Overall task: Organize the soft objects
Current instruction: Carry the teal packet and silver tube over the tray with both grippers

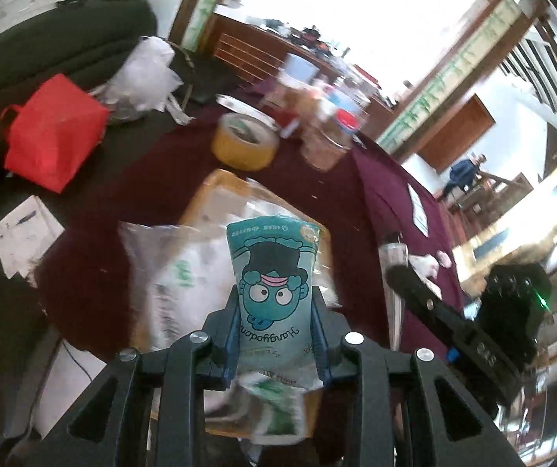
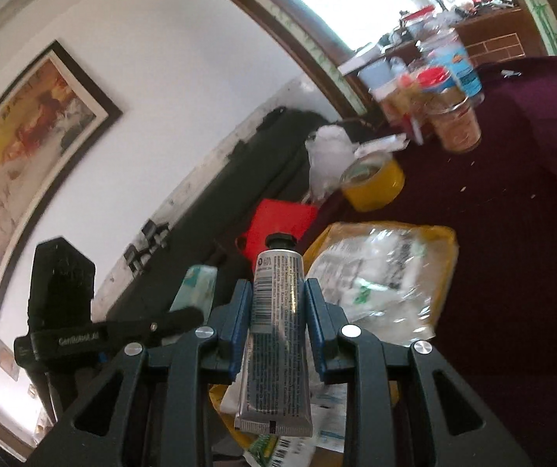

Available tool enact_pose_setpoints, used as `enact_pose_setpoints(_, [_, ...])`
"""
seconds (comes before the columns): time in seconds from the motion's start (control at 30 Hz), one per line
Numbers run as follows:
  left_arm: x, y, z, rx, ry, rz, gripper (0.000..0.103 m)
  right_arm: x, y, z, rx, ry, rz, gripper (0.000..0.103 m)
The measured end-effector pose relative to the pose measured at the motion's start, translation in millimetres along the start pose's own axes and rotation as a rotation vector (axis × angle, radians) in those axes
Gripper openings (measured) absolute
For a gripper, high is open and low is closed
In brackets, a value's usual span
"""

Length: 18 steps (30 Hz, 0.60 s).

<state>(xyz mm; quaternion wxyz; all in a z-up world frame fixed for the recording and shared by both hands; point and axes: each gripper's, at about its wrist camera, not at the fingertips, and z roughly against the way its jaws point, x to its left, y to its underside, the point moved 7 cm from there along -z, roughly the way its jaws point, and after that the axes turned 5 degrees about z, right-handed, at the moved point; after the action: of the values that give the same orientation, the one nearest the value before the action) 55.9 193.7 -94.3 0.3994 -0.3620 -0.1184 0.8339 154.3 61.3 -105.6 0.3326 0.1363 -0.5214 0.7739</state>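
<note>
Left wrist view: the left gripper (image 1: 274, 323) clamps a teal cartoon tissue pack (image 1: 272, 288) above the yellow tray (image 1: 204, 194); a yellow tape roll (image 1: 245, 142) sits beyond the tray. The right gripper (image 2: 278, 327) pinches a silver cream tube (image 2: 276, 334), with clear plastic bags (image 2: 379, 276) in the tray.

The left wrist view is taken from just behind the left gripper (image 1: 274, 327), tilted, looking forward over the maroon table (image 1: 161, 194) towards a bright window. The right wrist view is taken likewise behind the right gripper (image 2: 278, 327), facing a white wall. The yellow tape roll (image 1: 245, 142) (image 2: 373, 181), red bag (image 1: 54, 132) (image 2: 282, 218) and yellow tray (image 1: 200, 198) (image 2: 443, 257) are shared by both.
</note>
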Motion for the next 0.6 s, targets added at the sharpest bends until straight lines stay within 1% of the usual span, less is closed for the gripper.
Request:
enact_pose_setpoints(0.1, [26, -8, -7, 0.013, -0.006, 0.026, 0.032, 8, 15, -24, 0.053, 0.058, 0.007, 0.027])
enact_pose_setpoints(0.2, [46, -10, -18, 0.027, -0.006, 0.053, 0.032, 8, 26, -39, 0.089, 0.088, 0.006, 0.027])
enact_pose_setpoints(0.3, [54, -8, -28, 0.052, -0.011, 0.056, 0.032, 7, 35, -47, 0.103, 0.134, 0.012, 0.027])
enact_pose_setpoints(0.37, [60, -6, -33, 0.059, -0.033, 0.048, 0.032, 7, 39, -54, 0.109, 0.171, 0.022, 0.027])
enact_pose_setpoints(0.43, [63, -2, -35, 0.060, -0.079, 0.013, 0.032, 8, 43, -57, 0.115, 0.201, 0.036, 0.027])
enact_pose_setpoints(0.6, [61, 13, -40, 0.092, -0.111, -0.062, 0.033, 12, 47, -64, 0.131, 0.242, 0.075, 0.027])
